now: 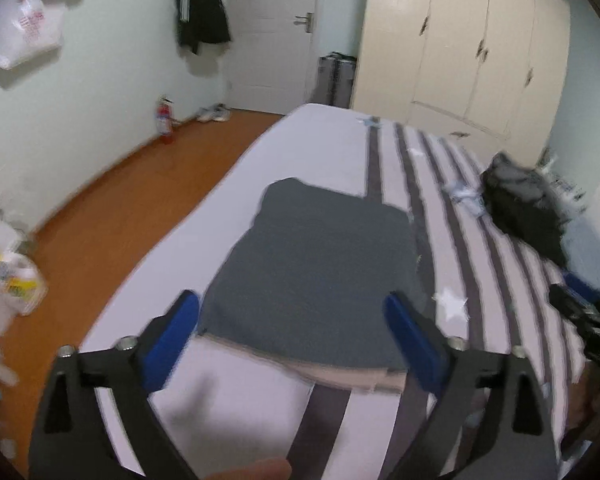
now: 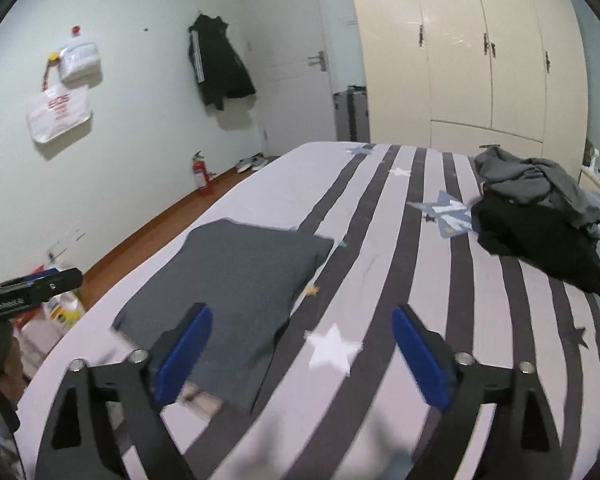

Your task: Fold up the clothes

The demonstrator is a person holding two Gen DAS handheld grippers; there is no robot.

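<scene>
Through my left wrist camera, my left gripper (image 1: 292, 344) hangs above the bed (image 1: 324, 136) with its blue fingers (image 1: 176, 340) spread wide and nothing between them. The folded grey garment (image 1: 320, 268) lies straight ahead and below, flat on the striped sheet, its near hem just beyond my fingertips. Its long axis runs away from me, roughly in line with the way these fingers point. It looks like a neat dark grey rectangle, smooth on top, with a paler layer peeping out under the near edge. Off to the right, further up the bed, sits a rumpled pile of dark clothes (image 1: 528, 204), well apart from the folded piece. My right gripper (image 1: 580, 304) shows as a blur at the right edge.

Through my right wrist camera, my right gripper (image 2: 302, 348) is likewise released, fingers (image 2: 188, 348) wide, holding nothing. The folded grey garment (image 2: 236, 276) lies ahead and to the left, its near right corner under my left-hand finger. The pile of unfolded clothes (image 2: 540, 224), a grey piece heaped on a black one, lies ahead and to the right, near the far side of the bed (image 2: 380, 208). My left gripper (image 2: 28, 288) juts in at the left edge, out past the bed's side.

I judge this garment finished. If the next piece comes from the pile, my right hand is the nearer one, and the reach goes forward and rightward across the stripes, away from the folded piece.
</scene>
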